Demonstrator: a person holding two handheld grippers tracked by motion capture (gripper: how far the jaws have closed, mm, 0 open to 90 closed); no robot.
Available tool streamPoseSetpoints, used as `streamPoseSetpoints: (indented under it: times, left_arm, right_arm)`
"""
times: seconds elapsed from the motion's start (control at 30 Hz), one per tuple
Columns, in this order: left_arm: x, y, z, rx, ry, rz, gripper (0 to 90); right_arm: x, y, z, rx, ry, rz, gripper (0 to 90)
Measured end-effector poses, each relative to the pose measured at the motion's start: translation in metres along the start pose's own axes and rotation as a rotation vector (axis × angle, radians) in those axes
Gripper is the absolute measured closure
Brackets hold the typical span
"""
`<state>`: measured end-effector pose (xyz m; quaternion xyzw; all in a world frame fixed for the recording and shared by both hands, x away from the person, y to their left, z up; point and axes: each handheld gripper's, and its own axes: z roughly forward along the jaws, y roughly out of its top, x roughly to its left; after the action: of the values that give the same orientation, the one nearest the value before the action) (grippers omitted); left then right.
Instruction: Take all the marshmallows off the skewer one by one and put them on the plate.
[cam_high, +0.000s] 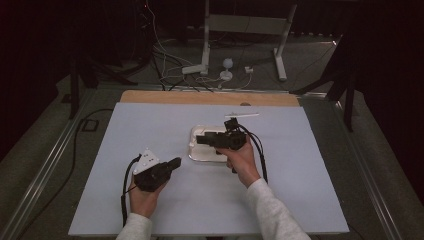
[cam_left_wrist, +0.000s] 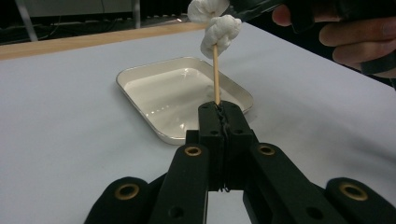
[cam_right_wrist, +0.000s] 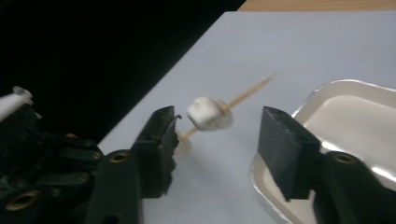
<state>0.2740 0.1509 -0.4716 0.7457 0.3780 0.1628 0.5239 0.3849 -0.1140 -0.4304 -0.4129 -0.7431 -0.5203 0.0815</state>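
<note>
One thin wooden skewer (cam_left_wrist: 216, 74) stands clamped in the left claw (cam_left_wrist: 219, 109), whose jaws are pressed tight together around its lower end. The stick rises from the jaws with a white marshmallow (cam_left_wrist: 220, 31) threaded on its upper part, and a second white lump sits just above that at the top edge of the left gripper view. In the right gripper view the same stick runs slantwise between the right claw's jaws, the marshmallow (cam_right_wrist: 209, 113) blurred between them.

The right claw (cam_right_wrist: 219, 135) is partly open: its two black pads stand apart on either side of the marshmallow without pressing on it, the left pad near the sweet, the right pad farther off. Whether the left pad touches it cannot be told through the blur.

In the high view the right claw (cam_high: 200, 139) hovers over the near left part of a shallow metal tray (cam_high: 196, 152), which lies near the middle of the desk (cam_high: 150, 125). The left claw (cam_high: 176, 162) sits to the left of the tray and nearer the person.

The pale desk sheet lies bare to the left, right and near side of the tray, with a thin white stick (cam_high: 242, 115) lying beyond it. A wooden edge strip (cam_high: 175, 97) runs along the far side.
</note>
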Motion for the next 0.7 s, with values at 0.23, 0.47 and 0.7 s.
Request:
streamPoseSetpoints:
  times: [0.23, 0.47, 0.7]
  left_arm:
    - [-0.0027, 0.0004, 0.0009, -0.010, -0.017, 0.015, 90.0]
    - [-0.0034, 0.0001, 0.0009, -0.017, -0.023, 0.026, 90.0]
    - [-0.0044, 0.0008, 0.0003, -0.026, -0.024, 0.038, 90.0]
  right_arm:
    - [0.0004, 0.0001, 0.0100, 0.029, 0.025, 0.048, 65.0]
    - [-0.0007, 0.0002, 0.0109, 0.038, 0.042, 0.089, 67.7]
    - [0.0010, 0.0021, 0.0054, -0.005, 0.045, 0.096, 75.4]
